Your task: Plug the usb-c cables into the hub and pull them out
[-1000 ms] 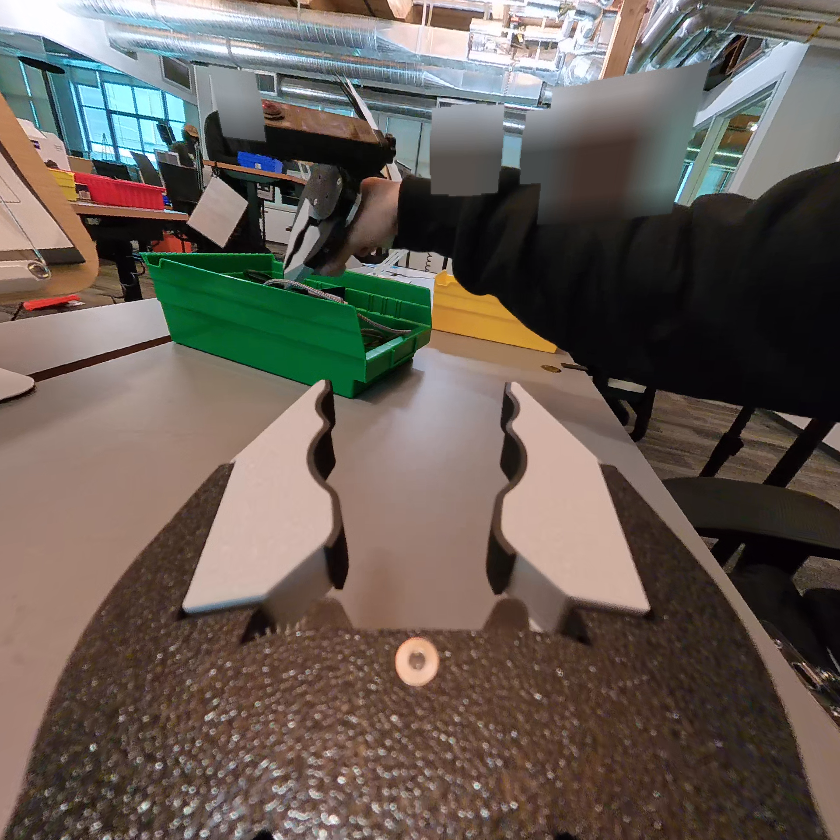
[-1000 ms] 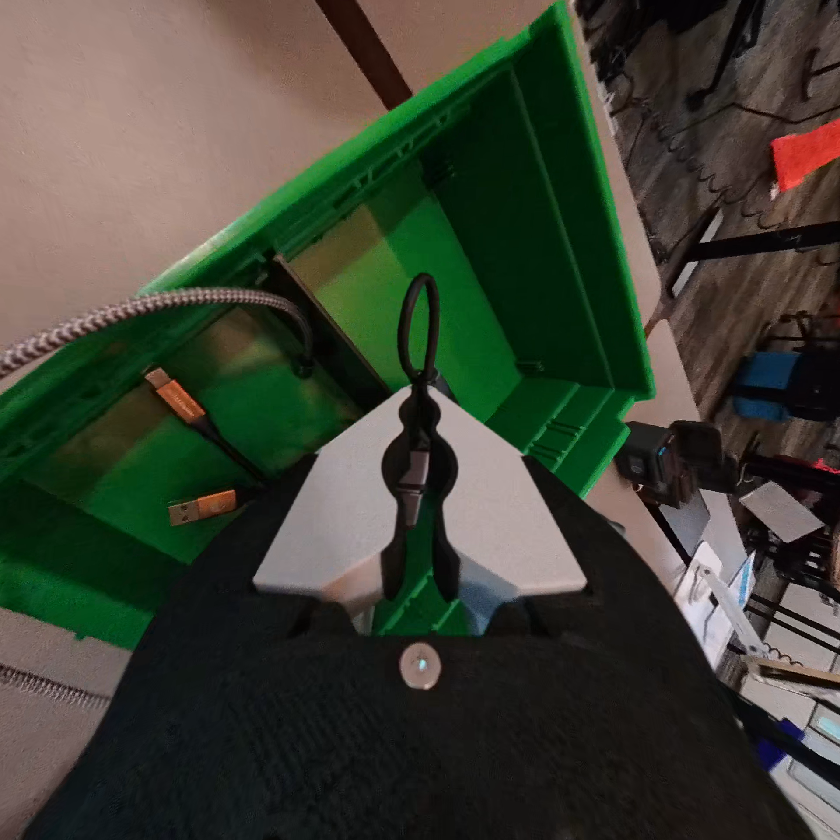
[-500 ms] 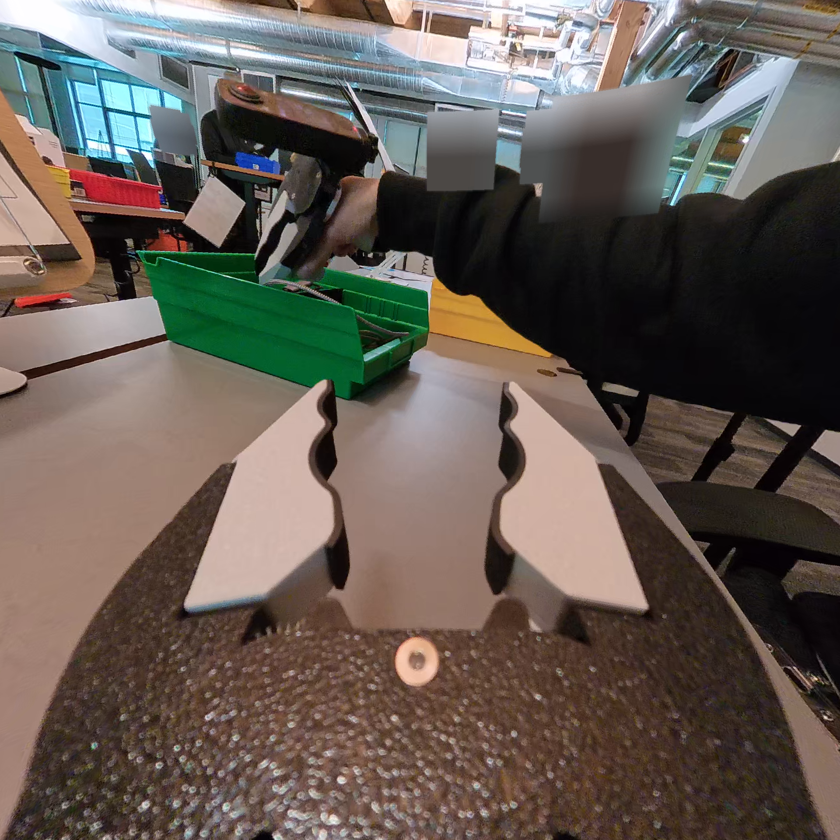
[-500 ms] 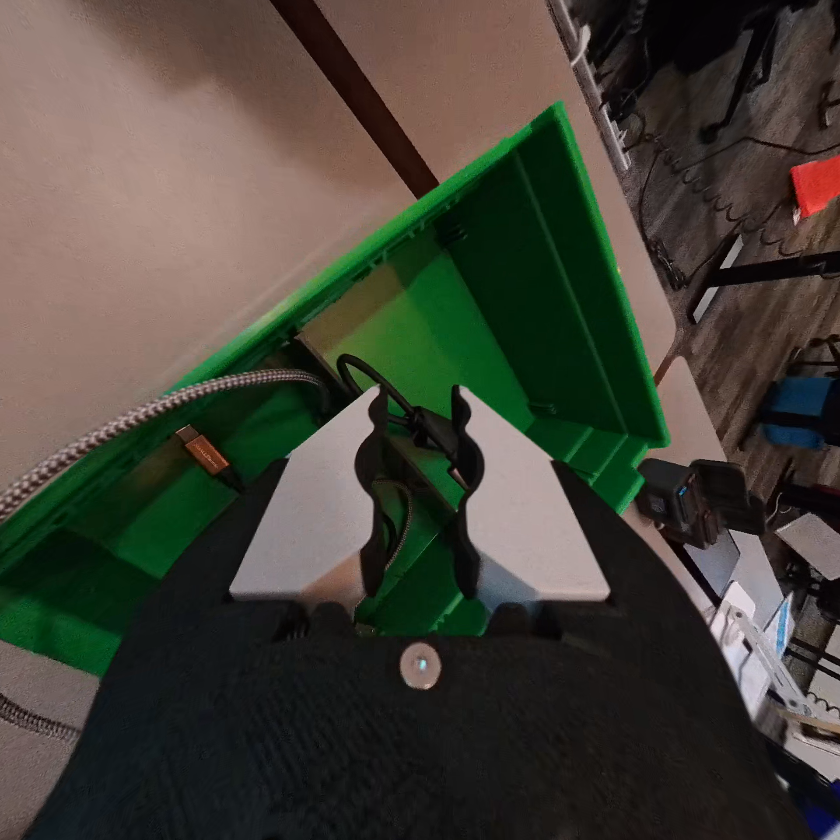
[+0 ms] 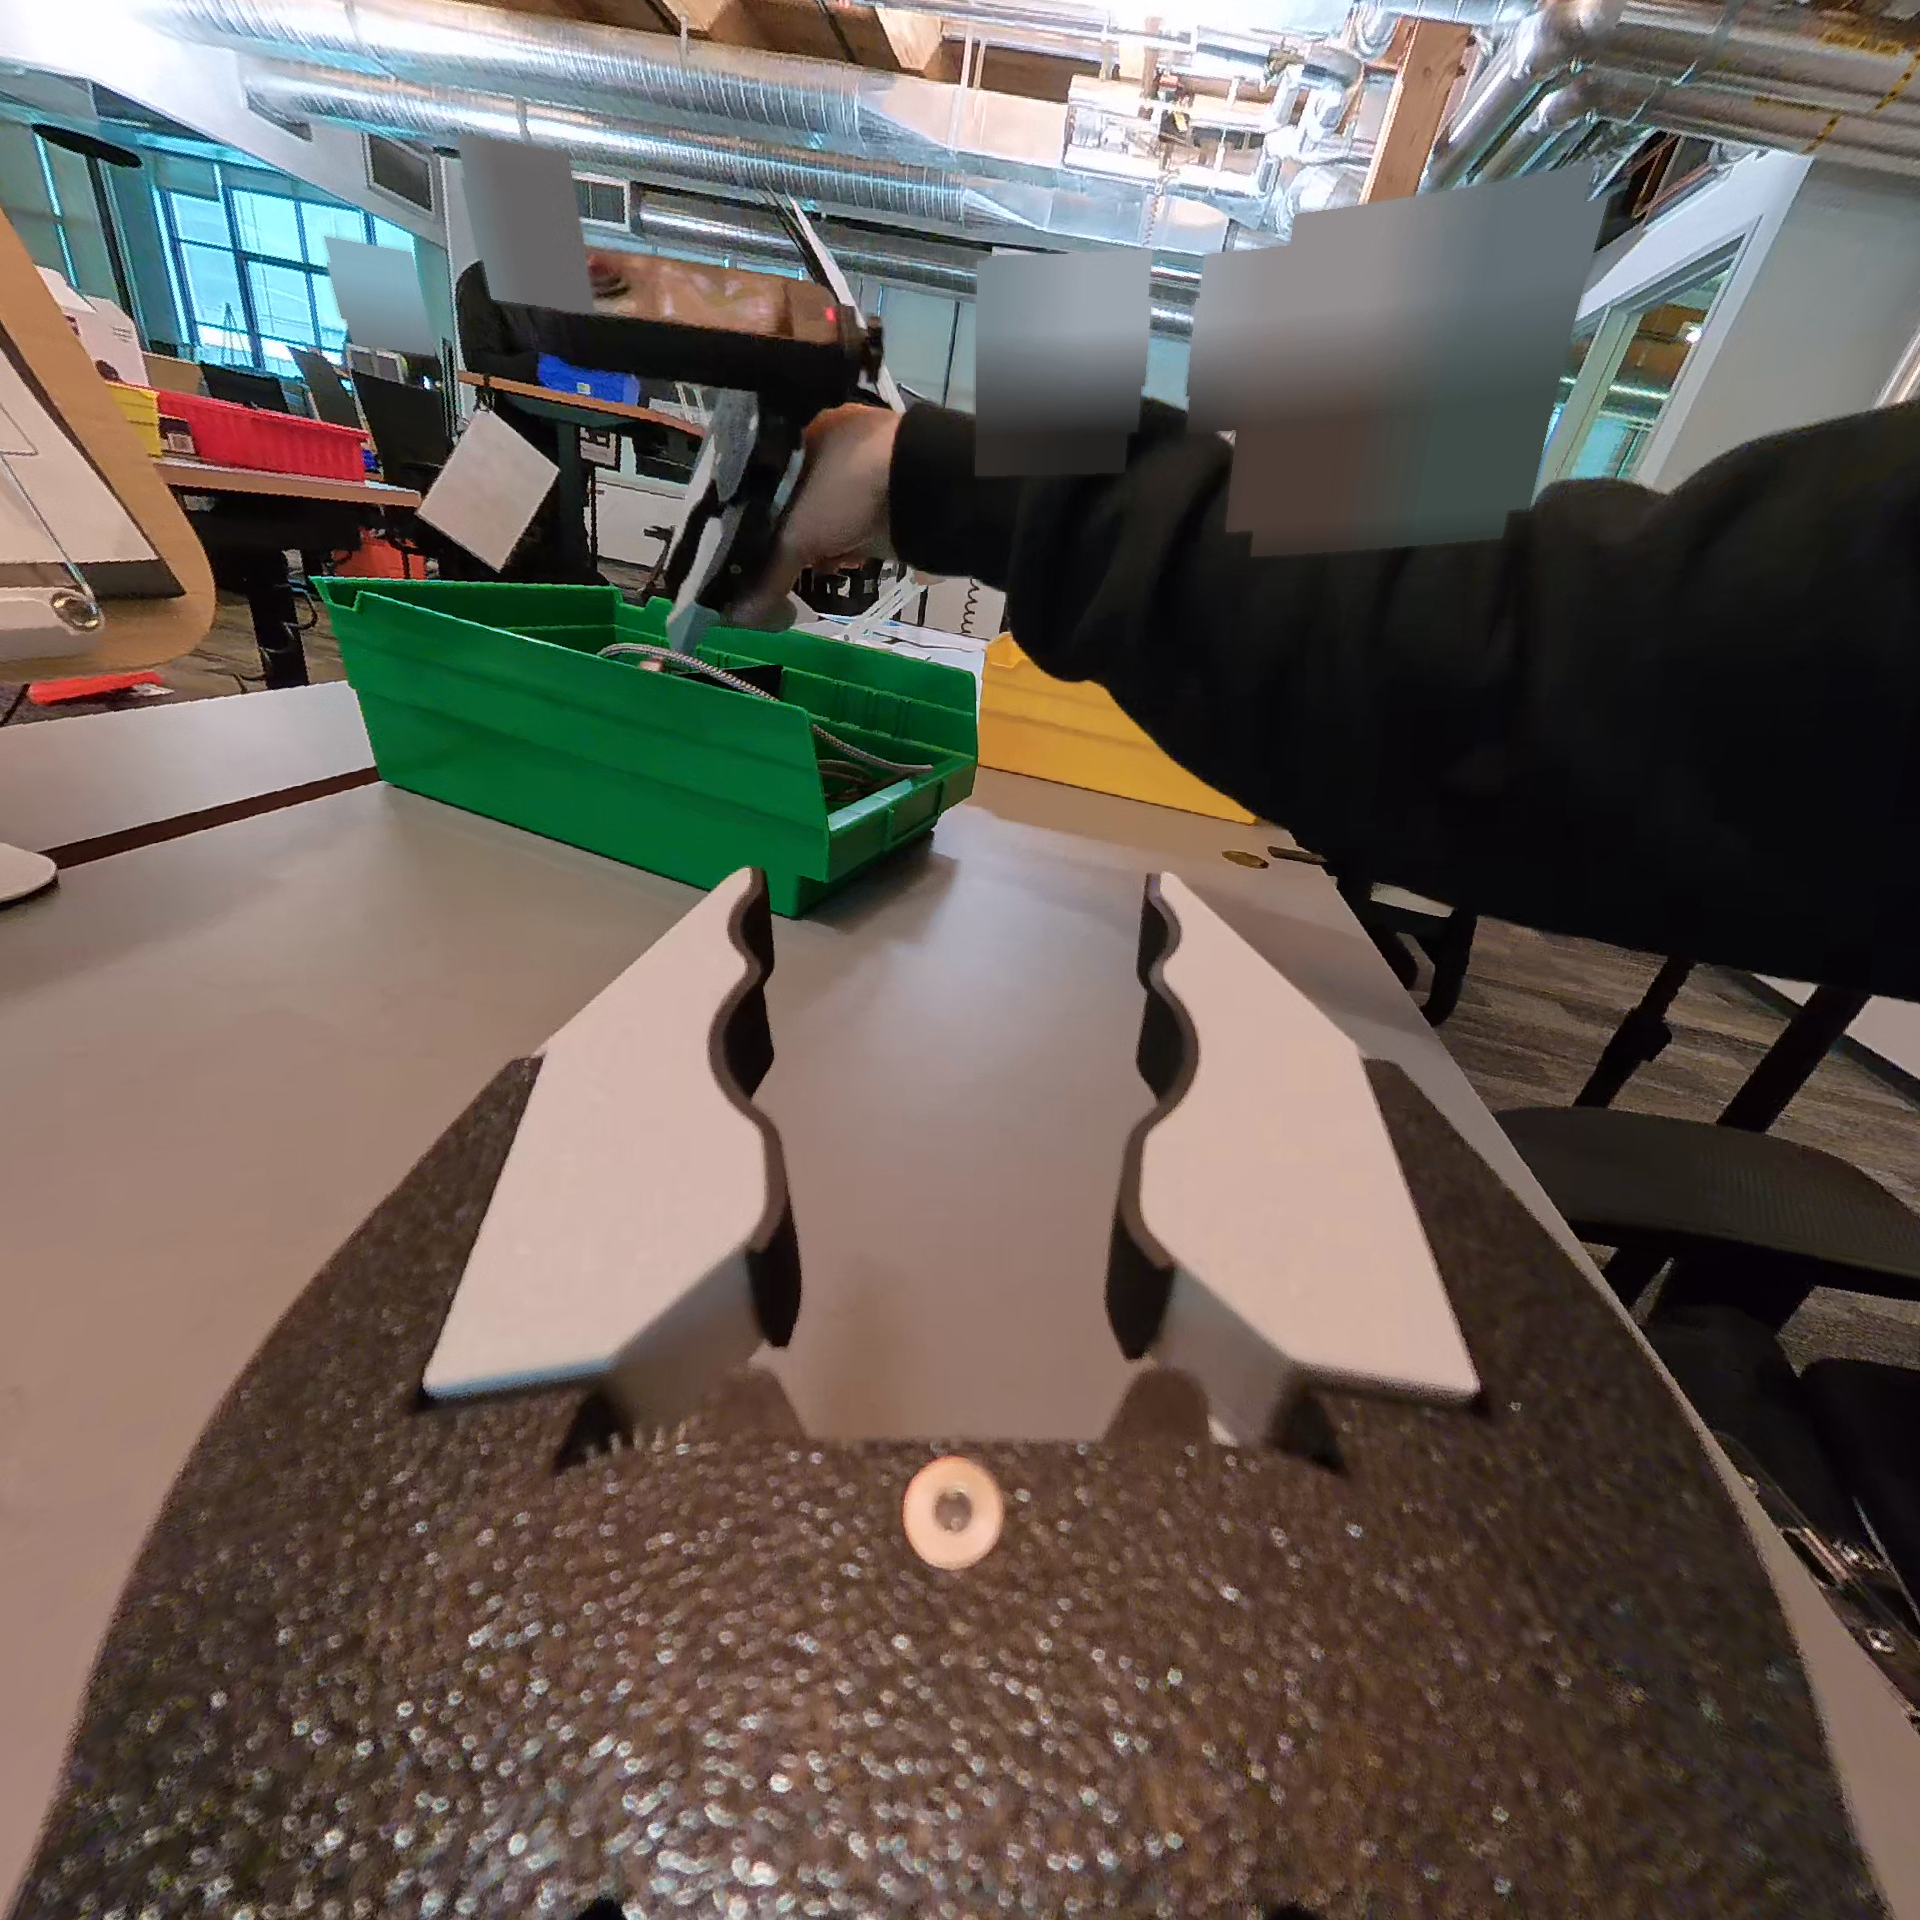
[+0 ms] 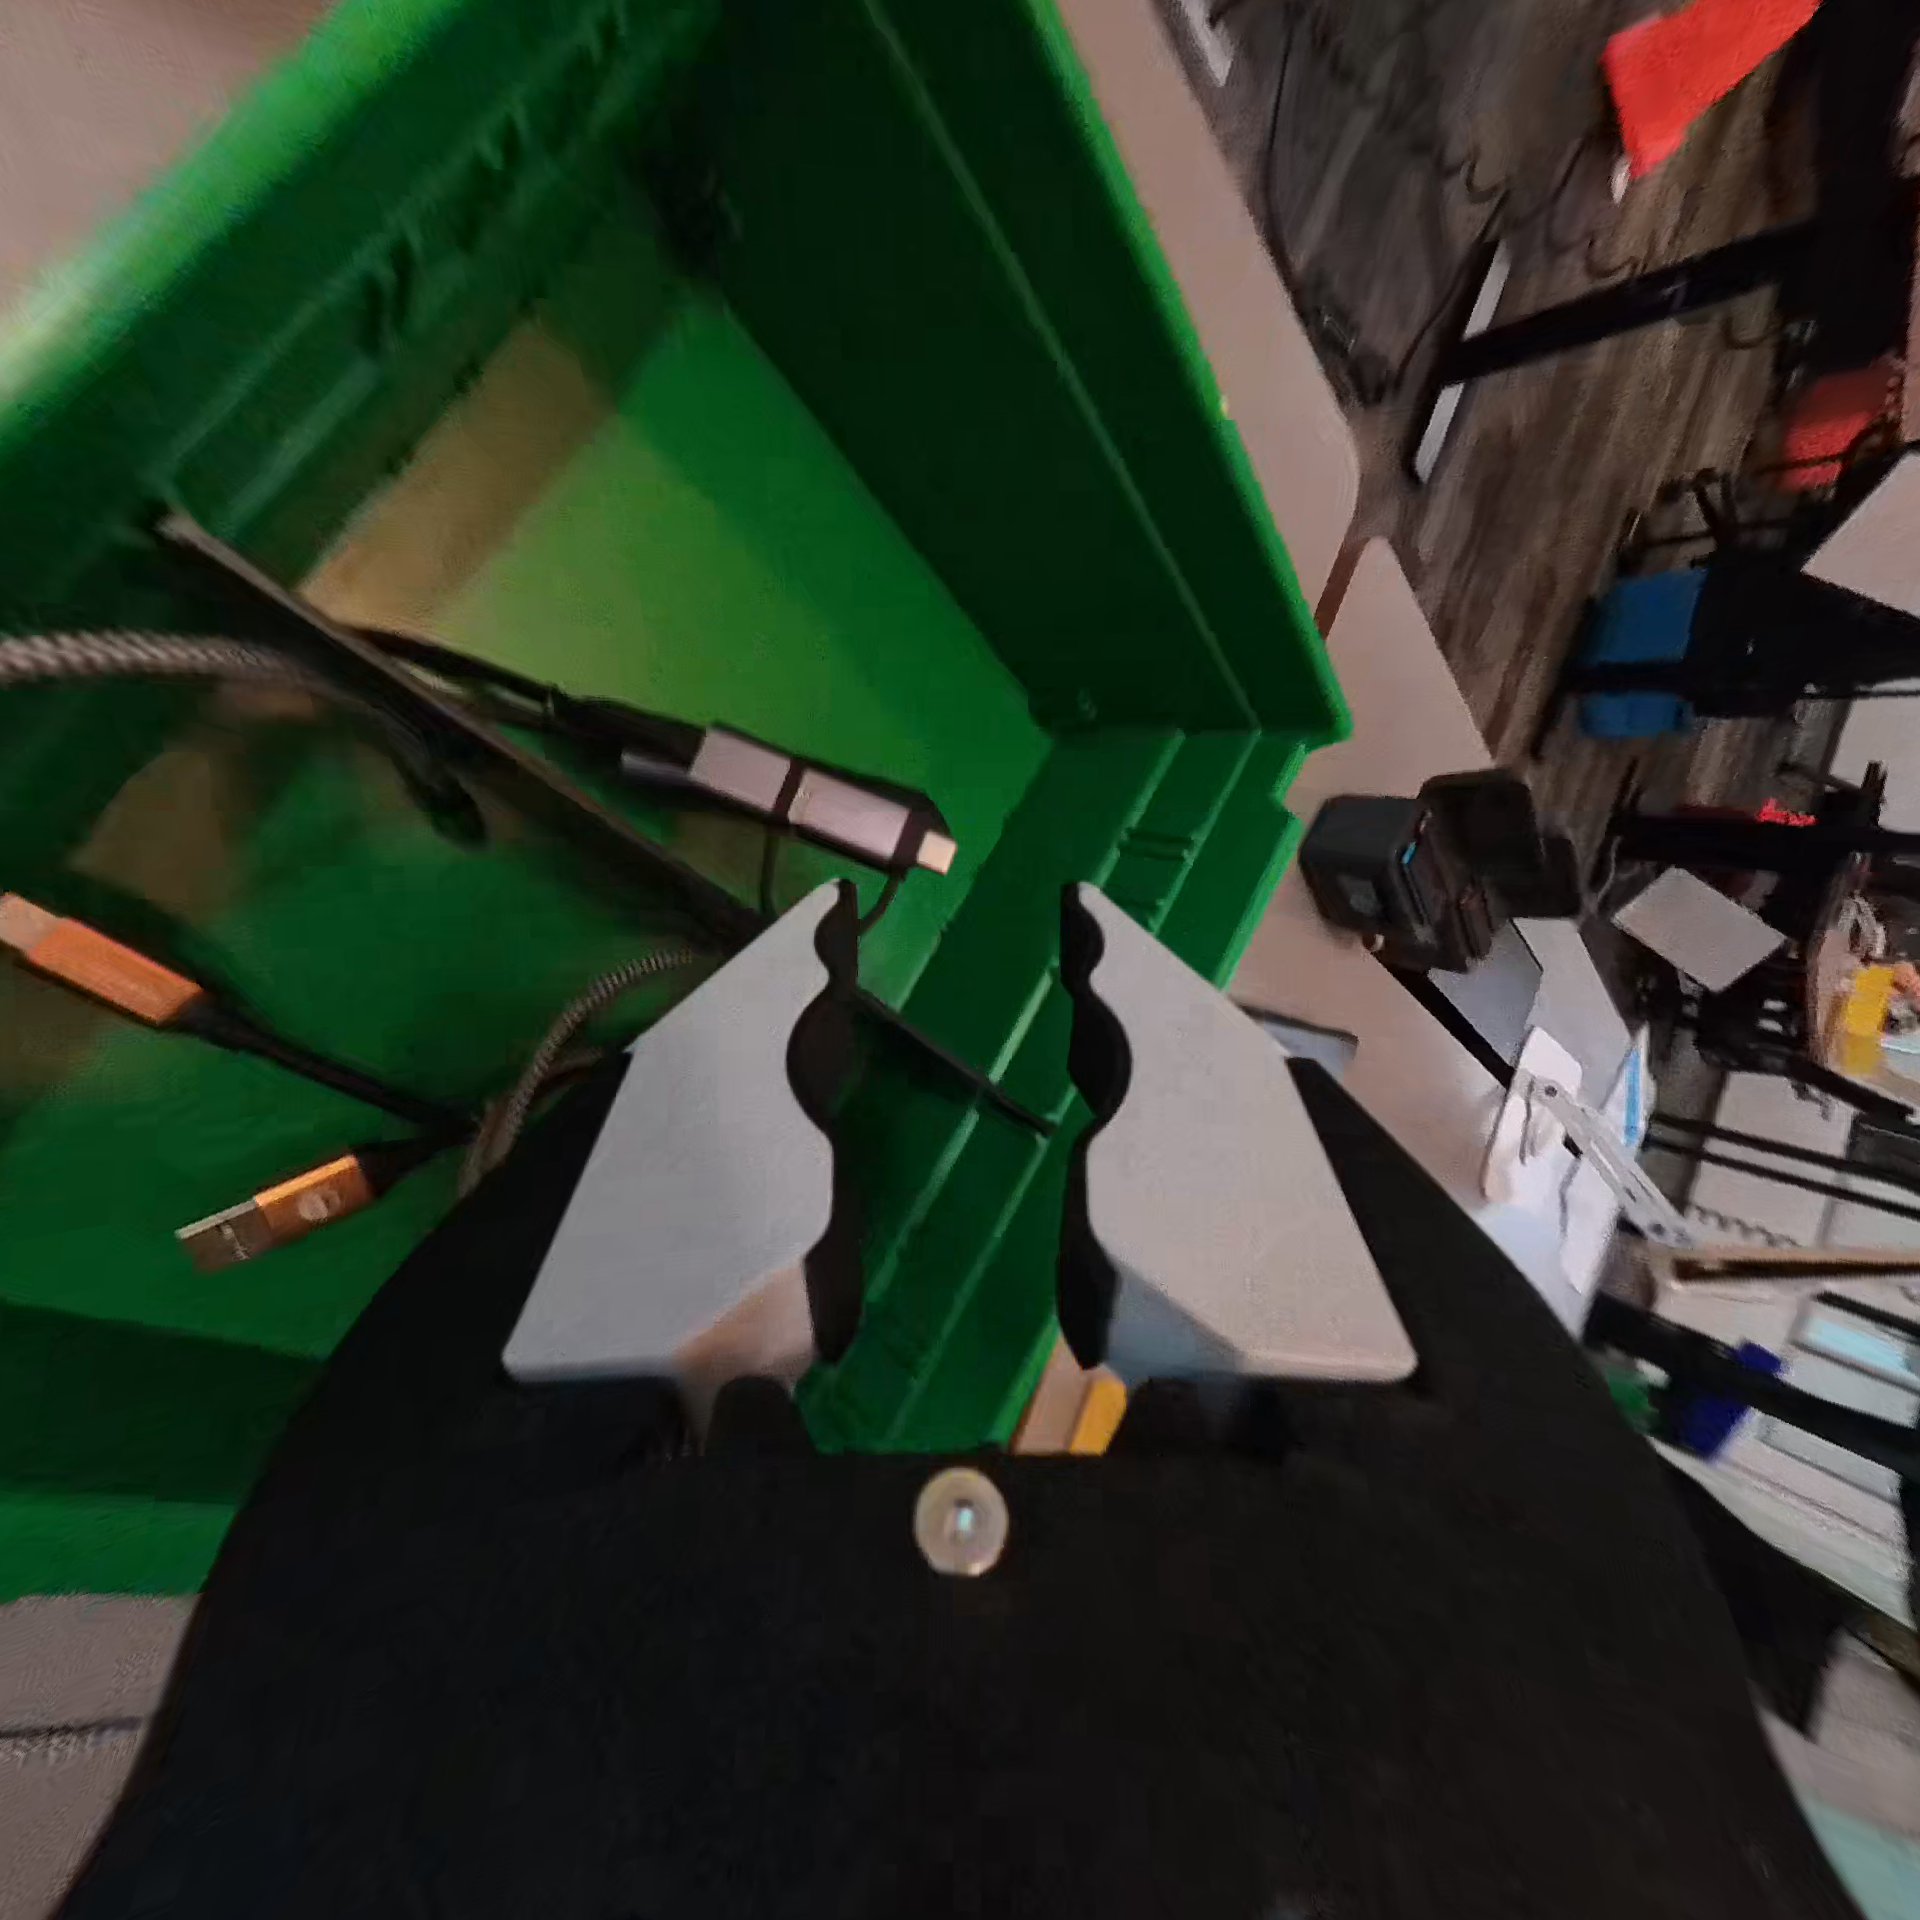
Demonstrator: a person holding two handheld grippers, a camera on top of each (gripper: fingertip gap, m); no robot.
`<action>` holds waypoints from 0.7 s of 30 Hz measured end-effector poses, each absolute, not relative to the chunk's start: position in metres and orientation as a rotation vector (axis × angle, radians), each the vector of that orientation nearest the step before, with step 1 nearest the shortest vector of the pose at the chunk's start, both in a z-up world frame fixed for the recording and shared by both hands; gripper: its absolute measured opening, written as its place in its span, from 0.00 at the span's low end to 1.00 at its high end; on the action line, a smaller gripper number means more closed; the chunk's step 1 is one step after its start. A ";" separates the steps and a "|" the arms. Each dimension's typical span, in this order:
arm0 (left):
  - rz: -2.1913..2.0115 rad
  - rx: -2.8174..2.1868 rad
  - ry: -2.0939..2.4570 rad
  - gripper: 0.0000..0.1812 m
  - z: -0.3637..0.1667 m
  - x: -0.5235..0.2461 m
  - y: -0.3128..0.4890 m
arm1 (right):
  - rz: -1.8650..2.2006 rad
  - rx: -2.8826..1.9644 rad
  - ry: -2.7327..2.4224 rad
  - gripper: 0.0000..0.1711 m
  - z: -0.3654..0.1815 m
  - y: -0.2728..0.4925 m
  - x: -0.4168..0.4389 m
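A: What does your left gripper (image 5: 951,1049) have?

B: Nothing. Its jaws stand wide apart, low over the bare grey tabletop (image 5: 260,1039). Beyond its fingertips sits the green bin (image 5: 582,748), and behind that a yellow bin (image 5: 1070,727).

A: And your right gripper (image 6: 951,1049)?

B: Also released and empty. In the left wrist view you hold it above the green bin, fingers pointing down into it, your black sleeve (image 5: 1455,665) reaching across from the right.

A: Where are the cables?

B: All inside the bin. Nearest your right fingers, a grey braided cable (image 6: 561,1029) runs under the left one. To its left lie two orange-sleeved plugs (image 6: 281,1205) on black leads, one above the other. Just past the fingertips rests the hub (image 6: 800,800), a small grey block on the bin floor, with a metal plug tip at its near end and a black cable (image 6: 520,696) running off its far end. Whether that cable is seated in the hub you cannot tell; the picture is blurred.

A: Farther out?

B: A black camera (image 6: 1413,873) stands on the tabletop outside the bin's end wall.
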State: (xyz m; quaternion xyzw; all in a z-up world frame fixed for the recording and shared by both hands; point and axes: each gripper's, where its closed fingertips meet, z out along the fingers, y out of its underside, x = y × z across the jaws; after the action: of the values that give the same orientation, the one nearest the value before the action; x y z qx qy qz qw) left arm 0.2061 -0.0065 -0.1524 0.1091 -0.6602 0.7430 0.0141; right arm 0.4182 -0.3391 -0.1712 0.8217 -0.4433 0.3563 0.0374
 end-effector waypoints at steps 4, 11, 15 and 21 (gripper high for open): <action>2.306 0.337 -2.064 0.38 -0.153 0.206 -0.007 | 1.488 2.783 -1.508 0.24 -0.124 -0.265 0.420; 2.537 0.337 -2.036 0.31 -0.115 0.203 0.009 | 1.975 3.727 -1.771 0.33 -0.031 -0.057 0.324; 2.741 0.655 -2.154 0.26 -0.075 0.212 0.071 | 1.890 3.904 -1.517 0.35 -0.080 -0.001 0.301; 1.719 1.680 -3.096 0.29 -0.124 0.276 0.261 | 1.795 3.960 -1.036 0.36 -0.149 0.044 0.289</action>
State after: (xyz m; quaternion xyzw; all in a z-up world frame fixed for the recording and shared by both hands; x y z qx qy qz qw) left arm 0.2763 0.2607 -0.1243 0.3966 -0.7310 0.4058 -0.3792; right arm 0.2895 0.0444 -0.1494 0.6977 -0.1825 0.3164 -0.6163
